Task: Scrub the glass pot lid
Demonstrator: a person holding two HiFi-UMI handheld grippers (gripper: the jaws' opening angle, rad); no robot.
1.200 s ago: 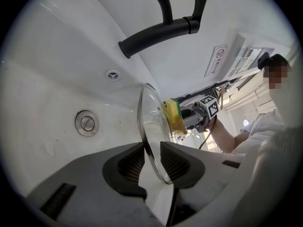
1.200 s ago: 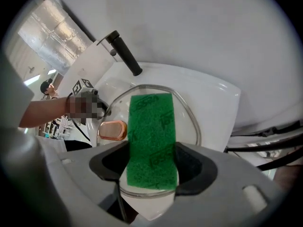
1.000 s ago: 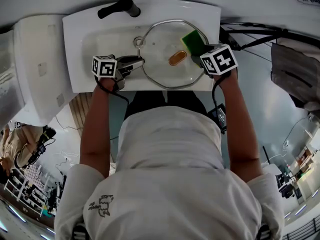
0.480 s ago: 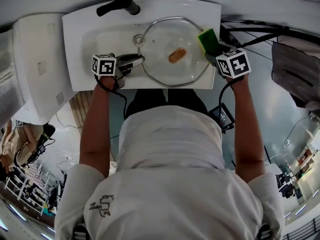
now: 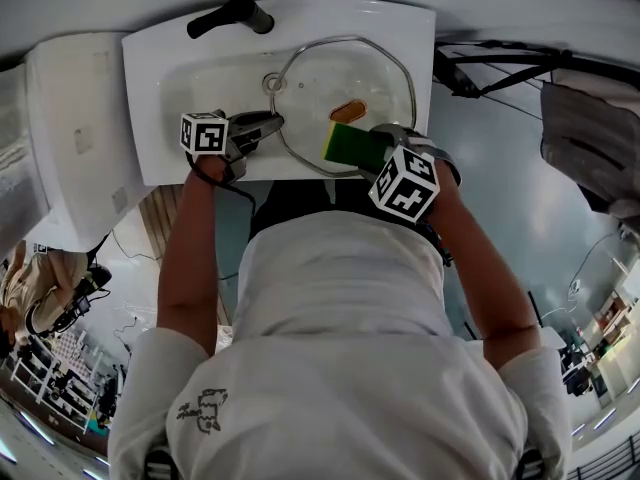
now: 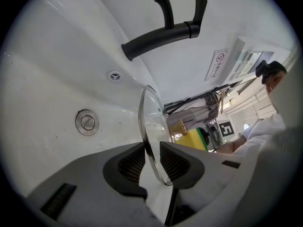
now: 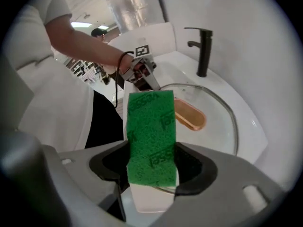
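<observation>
The glass pot lid (image 5: pixel 350 80) with a copper handle (image 5: pixel 347 111) stands tilted in the white sink (image 5: pixel 150 98). My left gripper (image 5: pixel 268 124) is shut on the lid's left rim; in the left gripper view the metal rim (image 6: pixel 150 141) runs between the dark pads. My right gripper (image 5: pixel 368 148) is shut on a green and yellow sponge (image 5: pixel 350 145) at the lid's near edge. In the right gripper view the sponge (image 7: pixel 151 136) stands upright between the jaws, green face showing, with the lid (image 7: pixel 215 122) and its handle (image 7: pixel 189 116) behind it.
A black faucet (image 5: pixel 230 15) sits at the sink's far rim, and the drain (image 5: pixel 272 82) lies just left of the lid. A white toilet tank (image 5: pixel 70 118) stands to the left. Cables and a dark bag (image 5: pixel 590 138) lie to the right.
The right gripper carried the sponge from the lid's far right rim to its near edge, toward the person, and rolled as it went. The left gripper and lid stayed put.
</observation>
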